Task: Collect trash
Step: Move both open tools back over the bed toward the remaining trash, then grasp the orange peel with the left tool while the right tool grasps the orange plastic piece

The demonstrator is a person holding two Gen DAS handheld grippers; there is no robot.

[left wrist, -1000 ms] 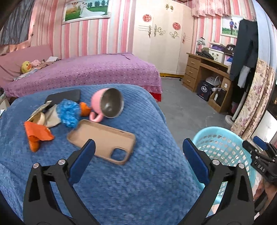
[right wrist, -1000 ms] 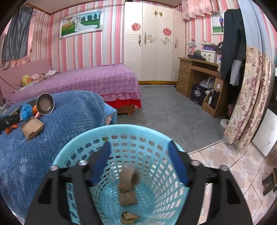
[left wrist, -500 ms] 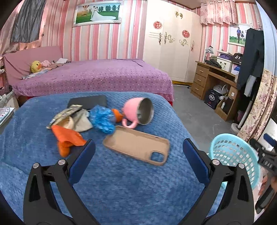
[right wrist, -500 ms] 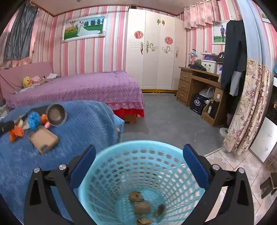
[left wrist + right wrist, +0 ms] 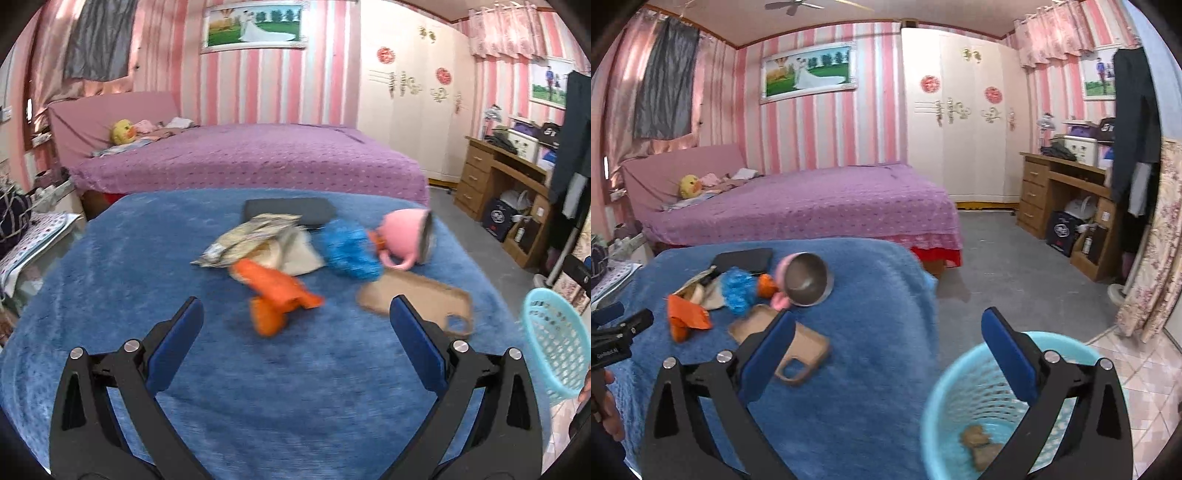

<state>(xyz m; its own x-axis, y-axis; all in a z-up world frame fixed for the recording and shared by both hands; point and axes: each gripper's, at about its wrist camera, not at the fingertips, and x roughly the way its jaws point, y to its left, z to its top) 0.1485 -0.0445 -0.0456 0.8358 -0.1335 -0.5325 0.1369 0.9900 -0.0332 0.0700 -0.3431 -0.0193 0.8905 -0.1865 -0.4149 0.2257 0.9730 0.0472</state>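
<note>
A bedroom with pink striped walls held a low surface draped in a blue blanket (image 5: 184, 369), with a purple bed (image 5: 251, 158) beyond it. The left gripper (image 5: 295, 332) hovered above the near part of the blanket with its blue-padded jaws spread wide and nothing between them.

Ahead of it lay a loose cluster of items. Nearest was a crumpled orange wrapper (image 5: 275, 295). Just behind that sat a pale, creased packet (image 5: 243, 240) and a beige scrap, touching each other. To their right was a fuzzy blue ball (image 5: 351, 251), then a pink mug (image 5: 402, 236) lying on its side with its metal-lined mouth facing right. A tan phone case (image 5: 424, 301) lay flat, near and to the right of the mug. A dark flat wallet-like object (image 5: 288, 212) rested at the far side of the cluster. This view was somewhat blurred.

The right gripper (image 5: 886, 343) was also released, jaws fully apart after opening, and empty. It hung over the blanket's right edge and a light blue plastic basket (image 5: 945, 406) standing on the floor just beside the blanket. Brown crumpled scraps (image 5: 979, 443) lay at the basket's bottom. At the far left of that view, a hand (image 5: 609, 410) held the other tool.
</note>
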